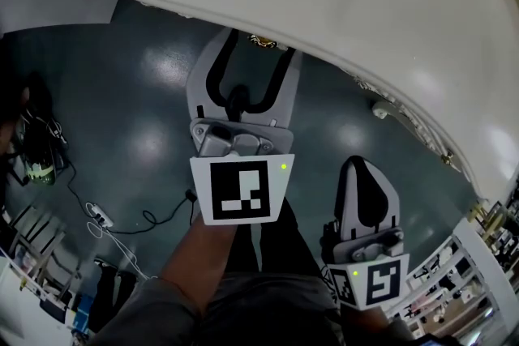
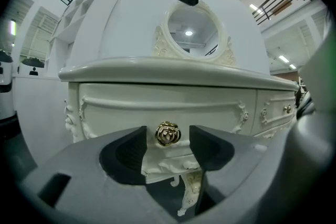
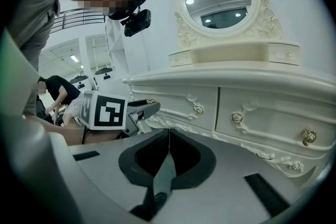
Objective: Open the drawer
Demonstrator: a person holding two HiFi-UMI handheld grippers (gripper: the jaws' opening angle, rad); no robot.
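Across the front of the white dressing table (image 2: 157, 68), under its overhanging top, the wide middle drawer (image 2: 157, 105) is seen fully shut, its face flush with the frame. The left gripper (image 2: 168, 140) is held right up at that face with its jaws spread, one pad on either side of the gold rose knob (image 2: 168, 134). No contact is shown yet, and a gap can be made out on both sides. Down at the person's right, the right gripper (image 3: 168, 134) is held well back from the furniture, jaws pressed together on nothing.

Now for the grip: the jaws should be closed squarely on the knob, preferably behind its widest part, so that the pads are hooked on the flare and not skating off rounded petals. The knob looks centred between the pads, so little sideways correction seems called for. Once it is pinched, the pull is best made straight back along the drawer's run, level and without twist. A small metal knob is likely to slip from a slanted tug, and a wide drawer pulled off-axis may bind. The right gripper need not be brought in.
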